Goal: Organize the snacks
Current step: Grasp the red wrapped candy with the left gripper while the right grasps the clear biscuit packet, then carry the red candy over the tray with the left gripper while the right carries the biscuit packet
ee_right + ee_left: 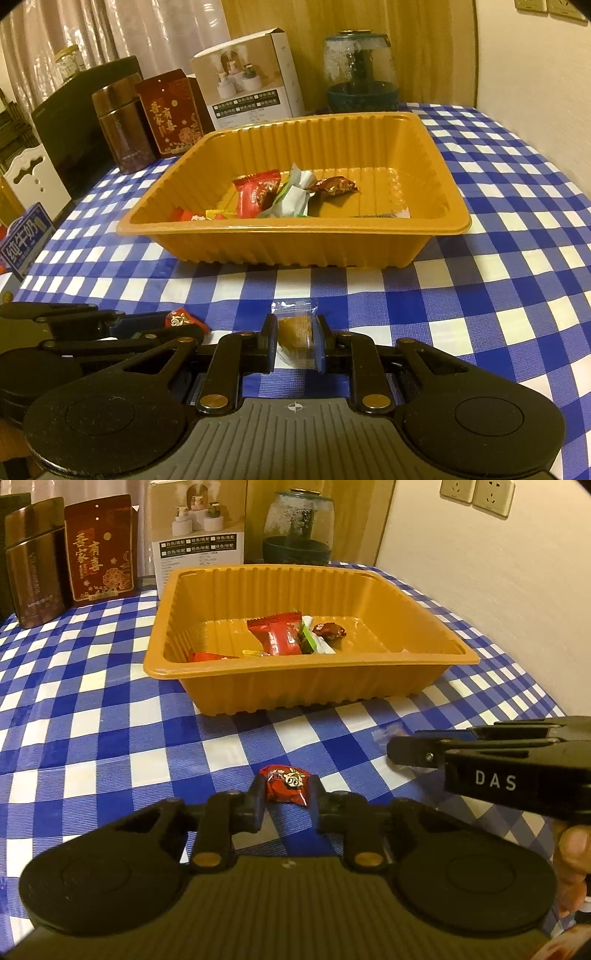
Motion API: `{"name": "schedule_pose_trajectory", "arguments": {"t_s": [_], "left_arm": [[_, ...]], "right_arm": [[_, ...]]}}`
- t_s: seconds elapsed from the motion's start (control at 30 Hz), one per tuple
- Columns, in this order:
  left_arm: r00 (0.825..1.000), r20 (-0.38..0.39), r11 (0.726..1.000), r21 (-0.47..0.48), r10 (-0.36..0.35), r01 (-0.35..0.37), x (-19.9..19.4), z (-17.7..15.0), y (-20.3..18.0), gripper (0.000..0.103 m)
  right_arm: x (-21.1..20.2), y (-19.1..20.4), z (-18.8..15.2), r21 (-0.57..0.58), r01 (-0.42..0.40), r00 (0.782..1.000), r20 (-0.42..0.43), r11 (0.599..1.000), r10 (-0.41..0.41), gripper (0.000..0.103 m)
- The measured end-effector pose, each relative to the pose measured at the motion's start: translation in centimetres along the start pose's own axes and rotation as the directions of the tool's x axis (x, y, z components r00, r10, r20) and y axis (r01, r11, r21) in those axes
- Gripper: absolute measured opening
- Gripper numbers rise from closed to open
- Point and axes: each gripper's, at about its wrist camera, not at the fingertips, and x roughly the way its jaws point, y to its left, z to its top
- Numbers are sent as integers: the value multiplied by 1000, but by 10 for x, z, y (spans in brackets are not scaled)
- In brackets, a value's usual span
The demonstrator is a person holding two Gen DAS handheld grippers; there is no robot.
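Observation:
An orange plastic tray [436, 635] stands on the blue checked cloth and holds several wrapped snacks, among them a red packet [275, 633] and a brown candy [330, 630]. My left gripper [286, 794] is shut on a small red wrapped candy [286, 784] just above the cloth, in front of the tray. My right gripper [297, 338] is shut on a clear-wrapped yellow-orange sweet [297, 332], also in front of the tray [439, 162]. In the left wrist view the right gripper [402, 751] comes in from the right. The right wrist view shows the left gripper's candy [183, 319] at lower left.
Behind the tray stand a brown tin [33, 565], a dark red packet with gold characters [99, 550], a white product box [199, 528] and a glass jar on a dark base [299, 528]. A blue milk carton [26, 240] sits at the table's left edge. A wall lies to the right.

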Motion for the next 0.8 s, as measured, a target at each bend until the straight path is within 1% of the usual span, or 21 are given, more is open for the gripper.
{"name": "schedule_pose_trajectory", "arguments": {"t_s": [0.43, 0.8], "left_arm": [[999, 33, 1000, -22, 15, -14, -20, 3, -3, 21], [1000, 29, 1000, -16, 11, -11, -25, 3, -7, 21]], "right_arm": [[-11, -6, 1, 4, -5, 1000, 8, 1000, 5, 21], [-24, -9, 3, 1, -8, 1000, 12, 1000, 8, 21]]}}
